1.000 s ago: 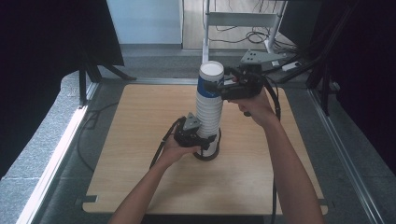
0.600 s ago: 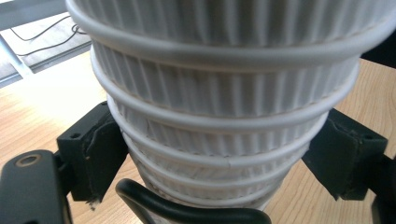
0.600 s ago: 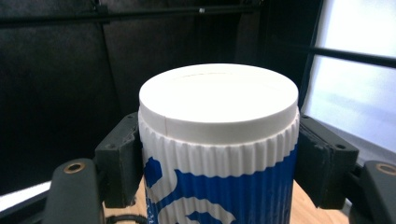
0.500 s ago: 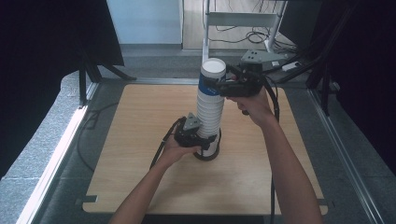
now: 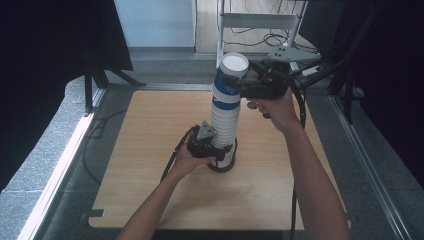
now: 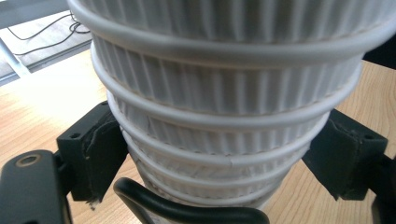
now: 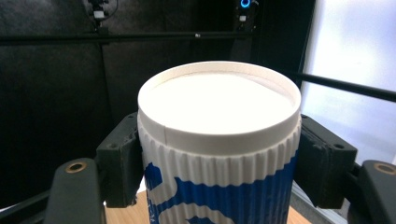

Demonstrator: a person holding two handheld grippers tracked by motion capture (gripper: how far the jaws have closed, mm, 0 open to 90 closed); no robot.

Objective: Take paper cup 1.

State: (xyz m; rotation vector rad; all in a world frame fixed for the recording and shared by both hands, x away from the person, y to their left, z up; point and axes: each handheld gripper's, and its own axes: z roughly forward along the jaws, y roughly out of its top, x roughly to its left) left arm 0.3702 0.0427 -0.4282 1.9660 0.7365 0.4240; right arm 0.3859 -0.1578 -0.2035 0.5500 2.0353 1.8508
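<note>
A tall stack of ribbed white paper cups (image 5: 224, 127) stands upside down near the middle of the wooden table (image 5: 150, 150). My left gripper (image 5: 220, 151) is shut on the stack's lowest cups; in the left gripper view its pads (image 6: 95, 149) press on both sides of the stack (image 6: 224, 93). My right gripper (image 5: 235, 82) is shut on the top cup (image 5: 231, 75), which is white with blue print. In the right gripper view the pads (image 7: 122, 163) clamp that cup (image 7: 219, 140) just under its flat white bottom. The top cup leans slightly right of the stack.
A metal shelf frame (image 5: 260, 20) with cables under it stands beyond the table's far edge. Black curtains hang at the left and right. Each gripper trails a cable (image 5: 172, 160) over the tabletop. Bare wood lies all around the stack.
My right gripper has risen a little and drifted right with the top cup in it. The left gripper and the stack's base have stayed put.
</note>
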